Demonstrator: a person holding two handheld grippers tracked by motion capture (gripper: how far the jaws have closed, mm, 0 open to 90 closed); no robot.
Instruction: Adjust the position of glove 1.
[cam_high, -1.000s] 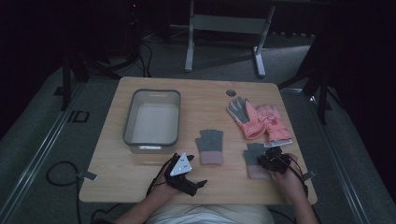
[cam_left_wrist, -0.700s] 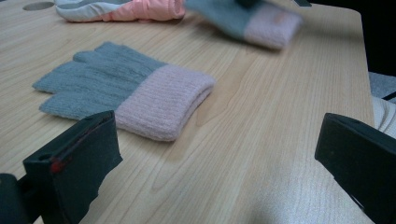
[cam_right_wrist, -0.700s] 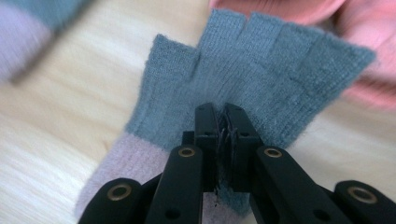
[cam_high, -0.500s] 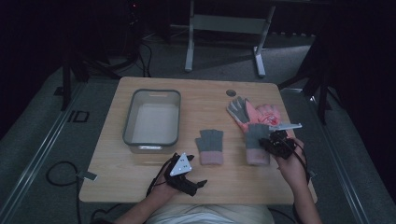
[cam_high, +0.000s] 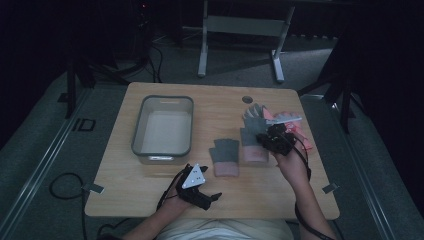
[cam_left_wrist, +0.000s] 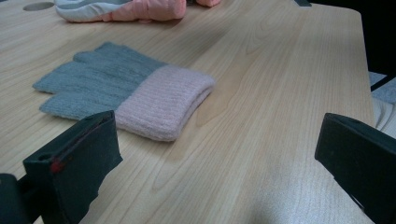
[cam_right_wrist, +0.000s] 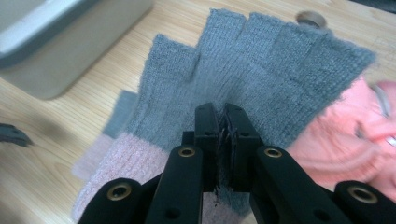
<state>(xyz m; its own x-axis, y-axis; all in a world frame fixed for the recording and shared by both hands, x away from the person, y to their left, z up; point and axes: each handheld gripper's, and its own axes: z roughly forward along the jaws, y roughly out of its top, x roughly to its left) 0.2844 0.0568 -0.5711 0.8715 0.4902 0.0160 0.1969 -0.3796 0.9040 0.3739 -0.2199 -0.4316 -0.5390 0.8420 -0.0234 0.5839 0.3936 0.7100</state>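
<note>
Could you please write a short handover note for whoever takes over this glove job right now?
Right gripper: shut on the grey-and-pink glove, pinching its knit and raising it off the table.
Left gripper: open, holding nothing, resting near the table's front edge.
Second grey-and-pink glove lies flat at table centre; orange gloves far right; bin holds no glove.
Done: one glove gripped.
Left: likely placing the gloves, perhaps in the bin.

A pale wooden counter (cam_high: 150, 200) carries a grey bin (cam_high: 162, 150) at left, 1 grey-and-pink glove (cam_high: 225, 156) in the middle, and orange gloves (cam_high: 295, 131) at right.
</note>
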